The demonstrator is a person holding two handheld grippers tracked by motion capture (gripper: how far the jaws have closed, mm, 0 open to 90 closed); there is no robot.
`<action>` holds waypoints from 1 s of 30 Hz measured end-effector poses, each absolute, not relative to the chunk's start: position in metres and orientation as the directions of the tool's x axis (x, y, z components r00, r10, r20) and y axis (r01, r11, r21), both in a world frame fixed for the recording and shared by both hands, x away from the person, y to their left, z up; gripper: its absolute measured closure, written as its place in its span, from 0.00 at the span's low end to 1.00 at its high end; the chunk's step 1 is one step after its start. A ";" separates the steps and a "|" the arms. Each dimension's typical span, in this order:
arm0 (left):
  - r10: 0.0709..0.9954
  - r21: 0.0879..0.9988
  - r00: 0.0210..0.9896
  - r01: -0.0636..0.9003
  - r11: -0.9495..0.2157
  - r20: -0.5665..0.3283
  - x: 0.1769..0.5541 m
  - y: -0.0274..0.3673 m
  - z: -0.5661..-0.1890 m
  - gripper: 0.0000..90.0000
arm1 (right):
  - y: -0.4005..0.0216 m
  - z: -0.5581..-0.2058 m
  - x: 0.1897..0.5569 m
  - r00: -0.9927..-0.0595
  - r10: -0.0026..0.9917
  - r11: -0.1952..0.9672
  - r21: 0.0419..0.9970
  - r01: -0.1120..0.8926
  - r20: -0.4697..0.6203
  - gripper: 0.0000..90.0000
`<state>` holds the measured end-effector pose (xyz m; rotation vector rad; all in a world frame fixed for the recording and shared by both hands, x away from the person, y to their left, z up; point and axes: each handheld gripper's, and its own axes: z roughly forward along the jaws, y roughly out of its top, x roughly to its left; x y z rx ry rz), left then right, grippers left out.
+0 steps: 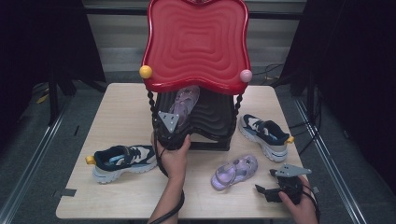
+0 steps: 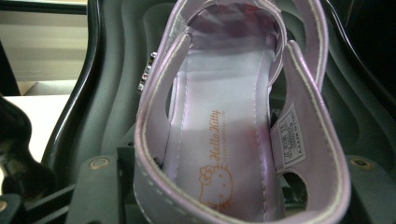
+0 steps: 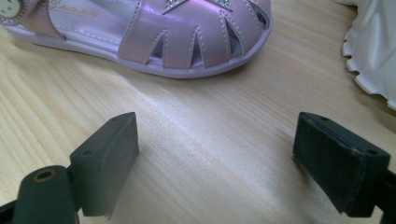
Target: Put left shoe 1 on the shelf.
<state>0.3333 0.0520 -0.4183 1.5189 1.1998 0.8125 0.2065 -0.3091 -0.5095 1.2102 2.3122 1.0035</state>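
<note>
1. Held by its heel, a lilac patent children's sandal (image 2: 233, 116) sits between the left gripper (image 2: 224, 186)'s two black jaws, which close on its sides.
2. From above, that sandal (image 1: 185, 103) lies toe-first on the black ribbed lower shelf (image 1: 212, 116) of a glossy red wavy-topped rack (image 1: 196, 42); the left hand (image 1: 173, 156) is at the shelf's front edge.
3. Its matching lilac sandal (image 1: 234, 171) rests on the light wooden table (image 1: 121, 116), just ahead of the right gripper (image 1: 273, 184).
4. Right gripper jaws stand wide apart over bare wood, gripping nothing.
5. Two navy-and-white sneakers (image 1: 122, 161) (image 1: 265, 134) flank the rack.
</note>
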 end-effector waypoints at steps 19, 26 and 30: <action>0.964 0.960 0.241 0.278 0.041 -0.111 0.350 0.039 -0.417 0.41 | -0.309 -0.510 0.207 -0.578 0.815 0.386 0.723 0.572 0.022 0.15; 0.970 0.960 0.209 0.275 0.059 -0.120 0.356 0.031 -0.418 0.41 | -0.309 -0.510 0.207 -0.579 0.815 0.386 0.724 0.572 0.023 0.15; 0.975 0.959 0.187 0.276 0.067 -0.122 0.361 0.027 -0.420 0.41 | -0.309 -0.510 0.207 -0.578 0.816 0.387 0.723 0.572 0.021 0.15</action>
